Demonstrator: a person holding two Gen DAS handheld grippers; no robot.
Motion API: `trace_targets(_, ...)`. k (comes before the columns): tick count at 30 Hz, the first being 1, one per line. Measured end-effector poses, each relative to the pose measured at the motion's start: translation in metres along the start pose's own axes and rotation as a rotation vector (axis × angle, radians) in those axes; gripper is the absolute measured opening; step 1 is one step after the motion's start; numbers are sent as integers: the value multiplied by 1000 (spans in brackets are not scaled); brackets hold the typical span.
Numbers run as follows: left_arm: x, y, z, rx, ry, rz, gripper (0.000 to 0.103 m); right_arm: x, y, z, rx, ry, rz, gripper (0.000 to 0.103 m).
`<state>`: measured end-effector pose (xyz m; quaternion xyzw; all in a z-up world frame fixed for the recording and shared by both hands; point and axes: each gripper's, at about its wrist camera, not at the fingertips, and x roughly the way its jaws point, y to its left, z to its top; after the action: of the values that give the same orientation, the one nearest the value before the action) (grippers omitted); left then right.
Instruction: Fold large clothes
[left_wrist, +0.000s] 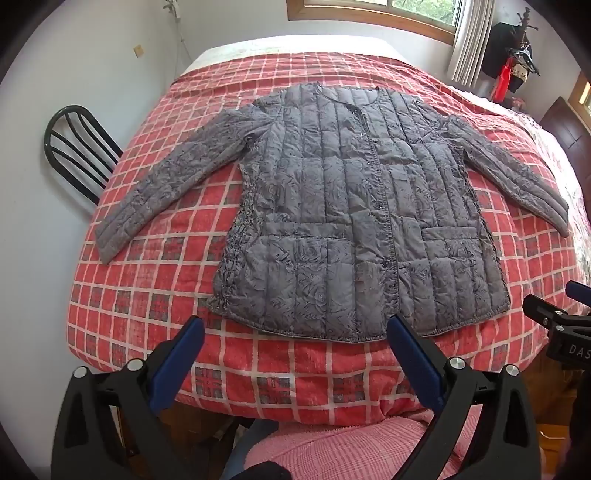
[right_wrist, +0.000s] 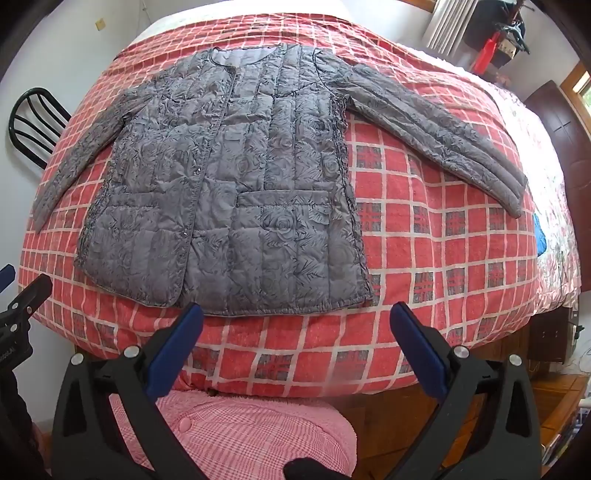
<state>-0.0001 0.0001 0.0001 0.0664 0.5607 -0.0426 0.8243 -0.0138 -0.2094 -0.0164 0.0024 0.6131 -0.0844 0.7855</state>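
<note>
A grey quilted jacket (left_wrist: 343, 206) (right_wrist: 229, 192) with a rose pattern lies flat and buttoned, front up, on a bed with a red checked cover (left_wrist: 155, 280) (right_wrist: 436, 236). Both sleeves are spread out to the sides. My left gripper (left_wrist: 295, 328) hovers open near the bed's front edge, just short of the jacket's hem, nothing between its blue pads. My right gripper (right_wrist: 297, 314) is also open and empty, in front of the hem's right half. The right gripper's body shows at the right edge of the left wrist view.
A black metal chair (left_wrist: 77, 147) (right_wrist: 33, 122) stands left of the bed by the wall. A pink checked cushion (left_wrist: 354, 446) (right_wrist: 236, 432) lies below the grippers. A dark headboard (left_wrist: 569, 125) and a window with a curtain (left_wrist: 469, 40) are at the far right.
</note>
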Motion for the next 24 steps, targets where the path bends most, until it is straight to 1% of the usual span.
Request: trace_targets(24,0,0,0,1,-2,3,99,3,-3,1,0,-2,0,100)
